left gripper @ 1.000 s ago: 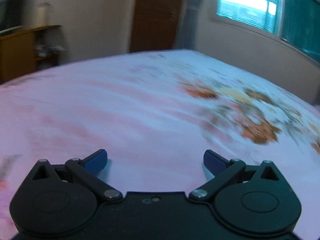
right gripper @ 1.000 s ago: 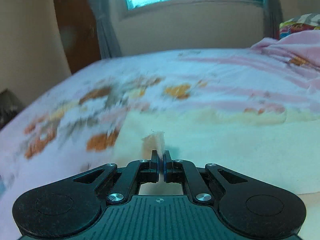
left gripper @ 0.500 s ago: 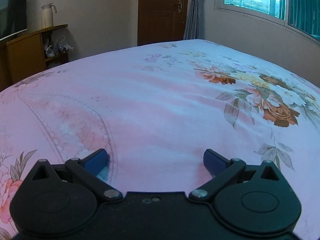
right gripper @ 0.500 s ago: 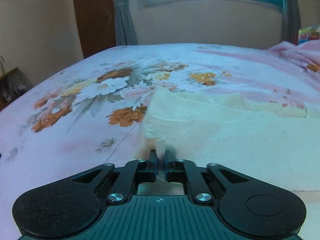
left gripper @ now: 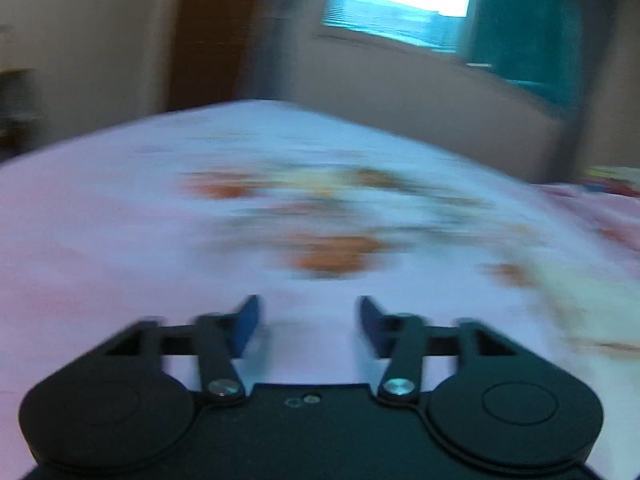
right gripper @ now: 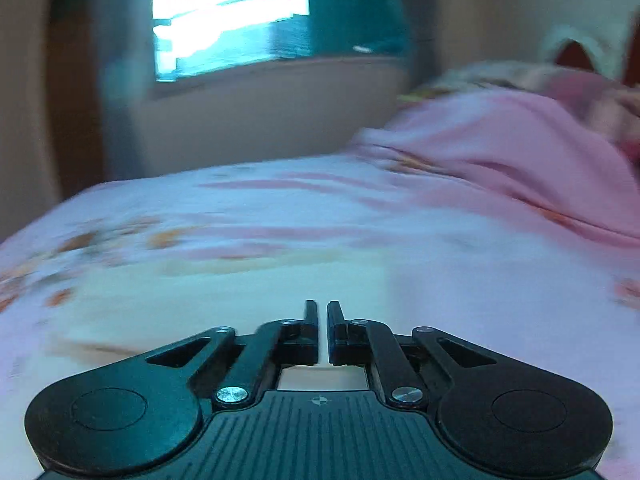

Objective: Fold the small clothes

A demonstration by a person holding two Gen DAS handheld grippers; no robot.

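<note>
Caught in heavy blur over a flowered bedspread (left gripper: 120, 240), with both tools empty.

Left gripper (left gripper: 310, 312) at 6 o'clock in its own view: jaws partly apart, having just been closing, with nothing between them but bare sheet. Pointed down toward the printed flowers at the middle of the bed.

Right gripper (right gripper: 322, 308) at 6 o'clock in the right wrist view: jaws drawn in to a thin slit, effectively together, gripping no cloth.

Cream garment (right gripper: 192, 296) lying on the bed just ahead of the right gripper, spreading from 12 o'clock of the fingertips out toward 9 o'clock. Seen again from the left wrist as a pale patch at 3 o'clock (left gripper: 588, 308), well clear of the left jaws. Touched by neither tool, as far as the blur allows.

Crumpled pink blanket (right gripper: 520, 152) heaped at 2 o'clock in the right view; bright window (right gripper: 228, 12) at 11 o'clock.

Progress, judged from the lie of the cloth: laid out on the bed but not visibly brought to a tidy packet. Number of layers and any crease already made impossible to read through the smear. Likely remaining: take hold of an edge again, carry it across, press flat, perhaps repeat. No finished pile of folded clothes anywhere in view.
</note>
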